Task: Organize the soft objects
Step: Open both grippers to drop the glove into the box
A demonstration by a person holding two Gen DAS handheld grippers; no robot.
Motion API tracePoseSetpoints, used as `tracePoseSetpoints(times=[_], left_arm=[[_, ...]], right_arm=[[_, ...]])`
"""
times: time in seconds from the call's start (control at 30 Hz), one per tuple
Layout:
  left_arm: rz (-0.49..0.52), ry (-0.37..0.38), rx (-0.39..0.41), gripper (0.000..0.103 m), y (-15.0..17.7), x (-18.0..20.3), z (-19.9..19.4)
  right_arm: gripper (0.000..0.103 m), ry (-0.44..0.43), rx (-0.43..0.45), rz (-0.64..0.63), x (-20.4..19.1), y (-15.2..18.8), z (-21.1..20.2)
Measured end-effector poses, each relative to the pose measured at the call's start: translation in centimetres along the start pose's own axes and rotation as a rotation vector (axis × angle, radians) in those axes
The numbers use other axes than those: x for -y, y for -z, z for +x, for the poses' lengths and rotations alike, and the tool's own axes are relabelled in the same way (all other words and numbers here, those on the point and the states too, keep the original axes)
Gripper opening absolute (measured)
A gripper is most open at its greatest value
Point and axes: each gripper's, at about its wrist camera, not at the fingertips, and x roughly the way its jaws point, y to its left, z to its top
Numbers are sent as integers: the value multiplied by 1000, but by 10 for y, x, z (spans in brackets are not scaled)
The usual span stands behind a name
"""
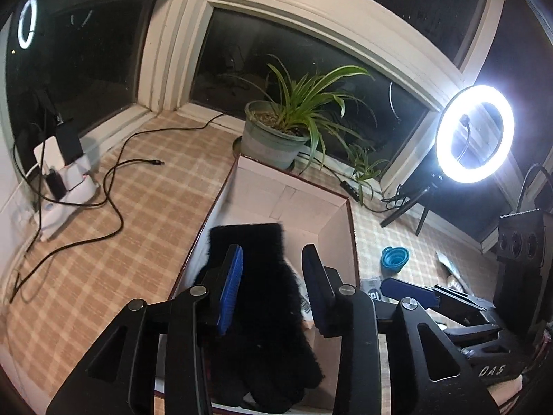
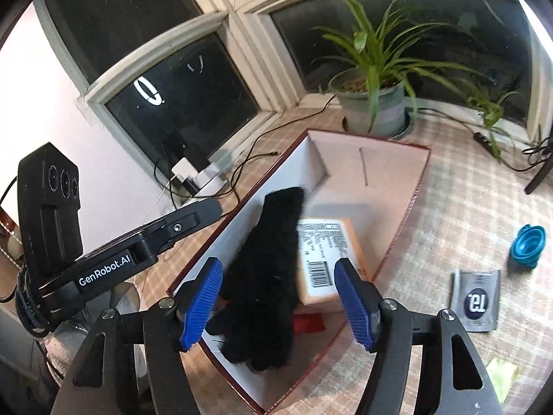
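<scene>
- Left gripper [image 1: 273, 287]: jaws spread wide, released, holding nothing; positioned above the open box [image 1: 331, 231], blue pads either side of the glove below, whether in contact cannot be told.
- Right gripper [image 2: 280, 297]: jaws spread wide, released, empty; also above the box, pads flanking the glove lower down.
- Black glove [image 2: 269, 276]: fuzzy, dark, lying lengthwise inside the box just ahead of both grippers, cuff end farther away, fingers nearest the jaws, near the box's left wall.
- Labelled package [image 2: 328, 252]: orange-edged with a white printed label and barcode, flat on the box floor, partly covered by the glove, ahead of the right gripper.
- Red item [image 2: 309, 321]: on the box floor beside the glove, mostly hidden; identity cannot be told.
- Potted plant [image 1: 276, 131]: beyond the far end of the box, by the window.
- Ring light [image 1: 473, 135]: lit, ahead and right of the left gripper.
- Blue collapsible cup [image 2: 527, 245] and grey sachet [image 2: 478, 299]: on the checked cloth [image 1: 103, 242], right of the right gripper, outside the box.
- Black cables [image 1: 114, 180]: trailing across the cloth, ahead and left of the left gripper.
</scene>
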Motion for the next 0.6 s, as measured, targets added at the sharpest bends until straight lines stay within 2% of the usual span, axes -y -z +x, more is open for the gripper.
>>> tracePoseSetpoints(times=[0.33, 0.6], left_arm=[[-3, 78, 14, 34, 1, 13, -13], [50, 160, 11, 37, 11, 50, -22]], right_arm=[[65, 44, 90, 72, 26, 10, -43], [65, 82, 150, 151, 65, 35, -92]])
